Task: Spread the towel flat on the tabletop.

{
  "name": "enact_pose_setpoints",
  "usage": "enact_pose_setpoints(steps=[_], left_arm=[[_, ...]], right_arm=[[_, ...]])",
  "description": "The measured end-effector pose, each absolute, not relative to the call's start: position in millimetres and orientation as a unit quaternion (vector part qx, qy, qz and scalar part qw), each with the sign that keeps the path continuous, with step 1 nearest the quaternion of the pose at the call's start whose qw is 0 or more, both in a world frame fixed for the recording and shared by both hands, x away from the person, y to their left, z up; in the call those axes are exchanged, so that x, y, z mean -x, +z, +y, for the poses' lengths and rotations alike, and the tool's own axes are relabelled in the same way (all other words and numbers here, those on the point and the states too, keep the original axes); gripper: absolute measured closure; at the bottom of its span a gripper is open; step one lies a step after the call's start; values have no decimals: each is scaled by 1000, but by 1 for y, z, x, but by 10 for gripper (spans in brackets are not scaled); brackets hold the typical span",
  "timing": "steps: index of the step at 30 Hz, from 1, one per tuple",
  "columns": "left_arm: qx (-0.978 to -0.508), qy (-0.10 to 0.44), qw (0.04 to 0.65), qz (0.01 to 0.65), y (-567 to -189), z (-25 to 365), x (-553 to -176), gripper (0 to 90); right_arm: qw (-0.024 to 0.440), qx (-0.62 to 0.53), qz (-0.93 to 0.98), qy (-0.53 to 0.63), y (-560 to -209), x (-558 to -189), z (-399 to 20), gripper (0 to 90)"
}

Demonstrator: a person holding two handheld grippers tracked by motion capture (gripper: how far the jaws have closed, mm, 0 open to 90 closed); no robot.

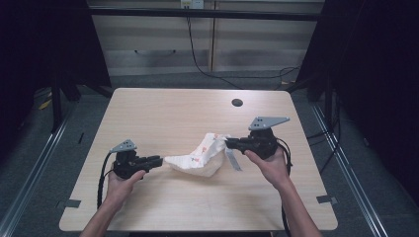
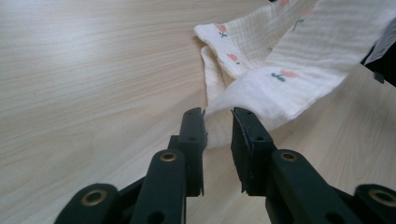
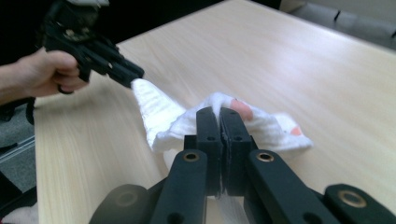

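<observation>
Your left gripper has a corner of the white cloth between its jaws, which stand a little apart around the fabric (gripping it or only framing it, I cannot tell). Your right gripper is clamped tight on the opposite end, jaws pressed together with cloth pinched between. The cloth hangs slack between them just above the middle of the table, probably so you can stretch it flat.

One white printed cloth, two handheld grippers, left and right, one table
</observation>
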State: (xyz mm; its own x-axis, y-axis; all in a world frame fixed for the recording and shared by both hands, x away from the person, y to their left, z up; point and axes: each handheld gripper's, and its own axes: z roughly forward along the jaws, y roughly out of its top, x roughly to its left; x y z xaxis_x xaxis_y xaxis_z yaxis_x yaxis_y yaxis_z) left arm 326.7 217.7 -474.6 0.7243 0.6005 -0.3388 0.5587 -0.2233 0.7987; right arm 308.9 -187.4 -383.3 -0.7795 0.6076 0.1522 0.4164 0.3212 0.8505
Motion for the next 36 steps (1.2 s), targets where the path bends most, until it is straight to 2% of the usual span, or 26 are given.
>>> enact_pose_setpoints(steps=[8, 18, 21, 24, 29, 34, 36], left_arm=[[-793, 11, 492, 359, -477, 205, -325, 656], [-836, -9, 469, 285, -483, 184, -310, 714], [-843, 5, 461, 277, -481, 180, -306, 716], [-830, -6, 489, 268, -470, 179, -303, 711], [-859, -5, 441, 260, -491, 169, -310, 722], [-871, -8, 417, 260, -504, 160, -317, 636], [-872, -1, 418, 254, -504, 159, -319, 634]], right_arm=[[87, -361, 804, 465, -426, -307, -209, 881], [65, -406, 801, 435, -468, -319, -221, 879], [65, -411, 801, 430, -473, -323, -220, 879], [61, -415, 797, 433, -475, -326, -221, 879], [57, -420, 797, 430, -479, -328, -220, 878], [59, -422, 795, 433, -479, -330, -221, 878], [57, -424, 794, 432, -480, -330, -222, 877]])
